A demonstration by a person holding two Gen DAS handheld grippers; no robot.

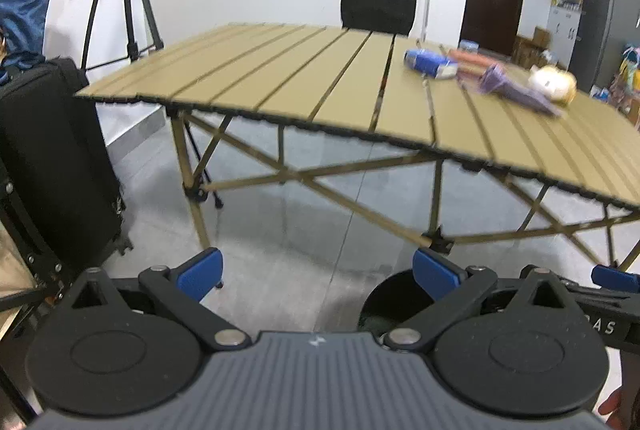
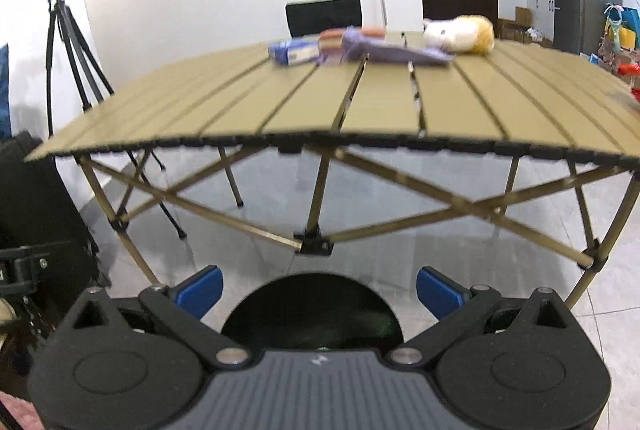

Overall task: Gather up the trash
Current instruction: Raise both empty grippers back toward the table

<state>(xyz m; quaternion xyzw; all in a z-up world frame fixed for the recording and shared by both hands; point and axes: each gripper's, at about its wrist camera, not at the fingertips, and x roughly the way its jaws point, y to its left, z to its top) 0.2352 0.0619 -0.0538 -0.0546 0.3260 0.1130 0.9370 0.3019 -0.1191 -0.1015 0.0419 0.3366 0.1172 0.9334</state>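
Your left gripper (image 1: 318,272) hangs low in front of the tabletop (image 1: 280,78), its blue fingers spread apart and holding nothing. From this view the trash lies far off at the right rear of the slats: a blue packet (image 1: 430,63), a purple wrapper (image 1: 516,88) and a pale yellowish lump (image 1: 554,83) just beside it. A dark round bin (image 1: 394,296) sits on the floor under the right finger.

Your right gripper (image 2: 319,290) is likewise spread wide and empty, directly above the bin (image 2: 312,310). Here the blue packet (image 2: 294,53), purple wrapper (image 2: 394,51) and yellowish lump (image 2: 460,35) cluster at the far middle of the tabletop (image 2: 240,102). Lift clear of the near edge first, then reach across and close on one piece at a time; I'd judge the flat wrapper needs a low, level approach.
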